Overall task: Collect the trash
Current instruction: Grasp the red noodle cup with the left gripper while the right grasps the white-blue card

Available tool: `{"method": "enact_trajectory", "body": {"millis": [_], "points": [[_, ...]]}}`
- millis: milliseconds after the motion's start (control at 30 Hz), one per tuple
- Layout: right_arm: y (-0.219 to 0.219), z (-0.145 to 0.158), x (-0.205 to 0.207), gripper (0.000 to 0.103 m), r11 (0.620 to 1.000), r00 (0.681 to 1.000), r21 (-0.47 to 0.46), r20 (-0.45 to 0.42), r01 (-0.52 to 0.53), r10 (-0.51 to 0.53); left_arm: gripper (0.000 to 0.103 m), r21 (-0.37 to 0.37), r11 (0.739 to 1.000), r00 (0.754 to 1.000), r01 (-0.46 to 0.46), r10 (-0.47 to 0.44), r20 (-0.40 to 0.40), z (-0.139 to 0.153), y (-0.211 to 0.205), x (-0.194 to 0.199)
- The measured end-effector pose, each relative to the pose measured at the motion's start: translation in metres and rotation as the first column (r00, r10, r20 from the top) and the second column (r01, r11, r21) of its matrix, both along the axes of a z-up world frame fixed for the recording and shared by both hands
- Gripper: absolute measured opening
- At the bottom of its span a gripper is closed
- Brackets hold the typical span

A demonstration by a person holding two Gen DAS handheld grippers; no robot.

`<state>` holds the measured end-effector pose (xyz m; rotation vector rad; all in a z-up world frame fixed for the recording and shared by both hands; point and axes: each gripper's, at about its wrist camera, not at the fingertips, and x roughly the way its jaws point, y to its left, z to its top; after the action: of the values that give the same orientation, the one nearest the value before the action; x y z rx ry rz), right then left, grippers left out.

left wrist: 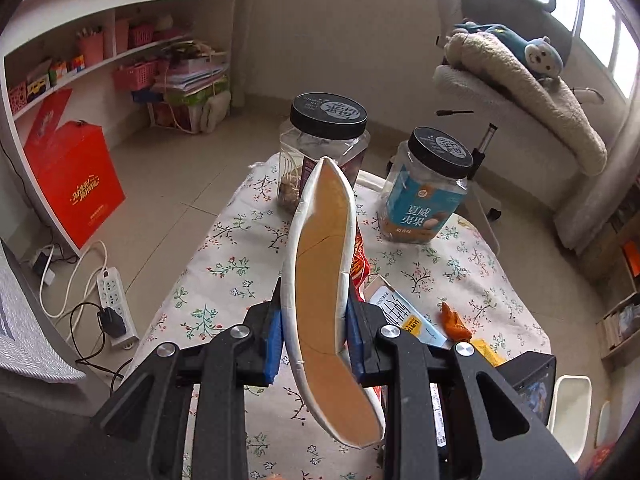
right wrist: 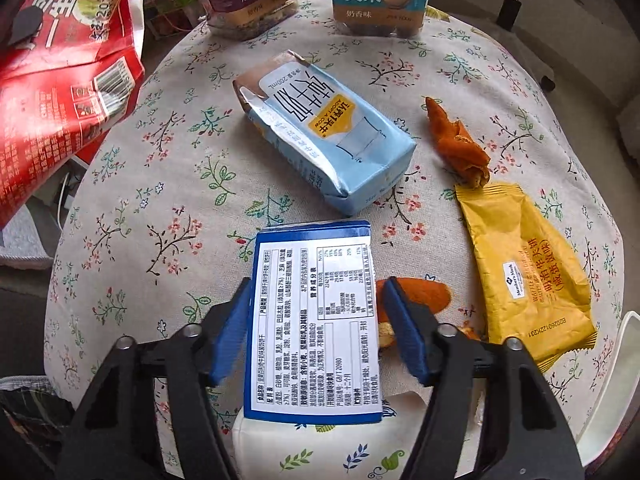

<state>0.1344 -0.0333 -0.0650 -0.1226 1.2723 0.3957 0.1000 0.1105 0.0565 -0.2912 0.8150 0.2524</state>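
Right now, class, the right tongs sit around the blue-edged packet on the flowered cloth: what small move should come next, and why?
Probably close the right tongs a little more on the blue-edged packet. One pad seems to touch its edge, the other stands just clear, and the packet still lies on the cloth, so lifting now might leave it behind.

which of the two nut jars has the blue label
The jar on the right, its blue label showing pale round nuts. The other jar, to its left and farther back, is mostly clear with a dark purple label. Both have black lids.
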Motion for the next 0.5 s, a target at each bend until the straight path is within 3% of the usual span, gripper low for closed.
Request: {"method": "enact_trajectory", "body": {"millis": [267, 500], "points": [[-0.026, 0.049, 0.004, 0.052, 0.988, 0.985, 0.13, 0.144, 0.08, -0.099, 0.027, -0.005, 1.0, 1.0, 0.002, -0.002, 0.001, 0.0, -0.002, -0.003], [-0.053, 0.098, -0.004, 0.052, 0.973, 0.93, 0.198, 0.322, 0.118, -0.178, 0.027, 0.023, 0.999, 0.999, 0.029, -0.03, 0.023, 0.006, -0.015, -0.007]]}}
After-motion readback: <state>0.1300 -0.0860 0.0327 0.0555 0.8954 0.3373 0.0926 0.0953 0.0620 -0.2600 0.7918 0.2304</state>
